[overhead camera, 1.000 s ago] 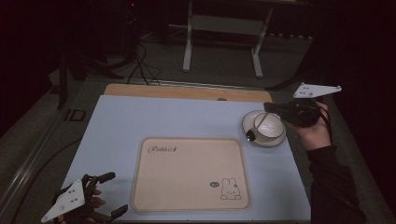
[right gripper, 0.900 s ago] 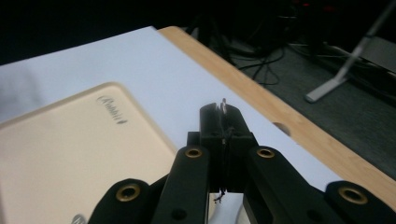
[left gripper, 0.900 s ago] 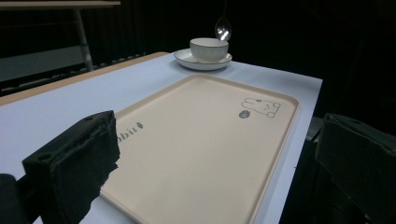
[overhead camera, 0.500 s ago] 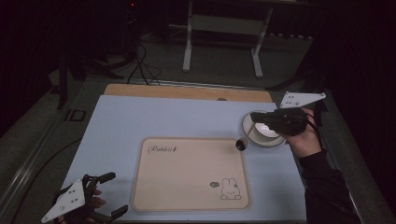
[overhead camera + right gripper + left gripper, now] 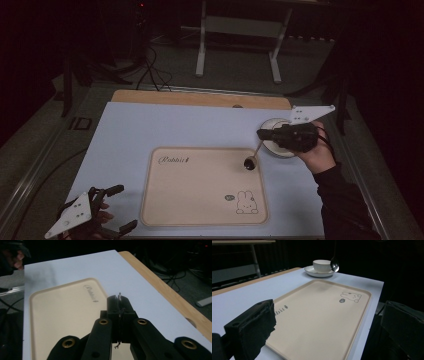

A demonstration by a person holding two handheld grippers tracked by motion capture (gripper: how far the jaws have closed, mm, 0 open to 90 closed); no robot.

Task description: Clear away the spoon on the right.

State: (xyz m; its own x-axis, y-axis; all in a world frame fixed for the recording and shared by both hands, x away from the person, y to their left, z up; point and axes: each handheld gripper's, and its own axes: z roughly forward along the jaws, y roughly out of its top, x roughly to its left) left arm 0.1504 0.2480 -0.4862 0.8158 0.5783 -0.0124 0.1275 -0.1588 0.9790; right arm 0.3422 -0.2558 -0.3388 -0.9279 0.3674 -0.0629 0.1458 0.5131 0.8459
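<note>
My right gripper [image 5: 262, 134] [image 5: 118, 300] is shut on the thin handle of a dark spoon [image 5: 248, 163]. The spoon hangs down with its bowl over the right edge of a beige tray [image 5: 202, 200] printed with a rabbit. Just behind the gripper, a white cup [image 5: 322, 264] stands on its saucer [image 5: 280, 151] to the right of the tray. In the left gripper view the spoon [image 5: 334, 263] dangles in front of the cup. My left gripper [image 5: 127, 206] [image 5: 328, 305] rests open and holds nothing at the table's near left corner, left of the tray [image 5: 319, 312].
A pale blue mat [image 5: 165, 125] covers the table, with a wooden strip [image 5: 200, 99] along the far edge. Cables [image 5: 150, 70] and a stand's legs [image 5: 237, 55] lie on the dark floor beyond. The person's sleeve [image 5: 345, 200] runs along the right edge.
My right gripper has moved left from over the cup and saucer, carrying the spoon. The spoon's bowl now hangs over the tray's right edge. The left gripper has stayed put.
</note>
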